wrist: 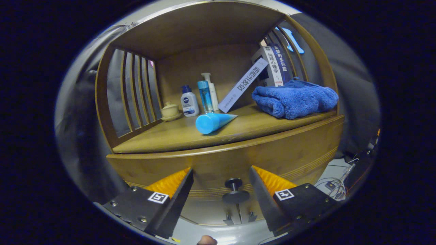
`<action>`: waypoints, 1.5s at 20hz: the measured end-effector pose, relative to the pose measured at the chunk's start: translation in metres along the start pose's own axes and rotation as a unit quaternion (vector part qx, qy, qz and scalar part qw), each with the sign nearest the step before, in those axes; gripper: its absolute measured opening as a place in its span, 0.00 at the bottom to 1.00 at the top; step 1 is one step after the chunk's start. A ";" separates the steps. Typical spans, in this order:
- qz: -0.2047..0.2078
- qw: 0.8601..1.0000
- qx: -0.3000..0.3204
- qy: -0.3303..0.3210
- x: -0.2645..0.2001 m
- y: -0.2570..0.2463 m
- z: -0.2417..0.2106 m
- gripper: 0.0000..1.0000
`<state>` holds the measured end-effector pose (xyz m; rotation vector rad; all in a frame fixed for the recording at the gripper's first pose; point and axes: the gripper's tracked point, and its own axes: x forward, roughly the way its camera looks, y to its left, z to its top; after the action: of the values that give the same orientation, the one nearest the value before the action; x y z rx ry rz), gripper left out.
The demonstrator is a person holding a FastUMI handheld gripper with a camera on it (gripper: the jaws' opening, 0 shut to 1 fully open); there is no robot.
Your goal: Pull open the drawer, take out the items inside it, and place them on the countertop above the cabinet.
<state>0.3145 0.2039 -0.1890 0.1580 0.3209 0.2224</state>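
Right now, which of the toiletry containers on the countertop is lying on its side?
The bright blue tube, nearest the open gripper; the three bottles behind it stand upright.

Matt wooden cabinet (289,149), fluffy cloth towel (294,98), glossy plastic tube (213,121), dark knob (234,190).

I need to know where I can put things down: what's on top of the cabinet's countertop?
On the countertop: blue tube, lidded cup, three bottles, leaning books, blue towel. The towel covers what's under it. The open gripper straddles the drawer knob.
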 end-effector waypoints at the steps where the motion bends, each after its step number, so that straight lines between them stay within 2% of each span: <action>1: 0.000 1.000 0.000 0.000 0.003 0.000 0.000 0.98; 5: -0.005 1.000 -0.002 -0.003 0.007 0.001 0.002 0.98; 8: 0.009 1.000 -0.008 0.001 0.004 0.007 0.003 0.98; 10: 0.030 0.999 -0.023 -0.010 -0.005 0.020 0.015 1.00; 14: 0.039 0.997 -0.050 -0.045 -0.033 0.033 0.047 0.99; 19: 0.020 0.994 -0.054 -0.098 -0.080 0.035 0.090 1.00; 24: -0.023 0.985 -0.072 -0.156 -0.145 0.019 0.128 0.99; 30: -0.061 0.975 -0.087 -0.194 -0.200 0.005 0.158 0.99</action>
<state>0.1802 0.1420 0.0186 0.0061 -0.0794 0.0931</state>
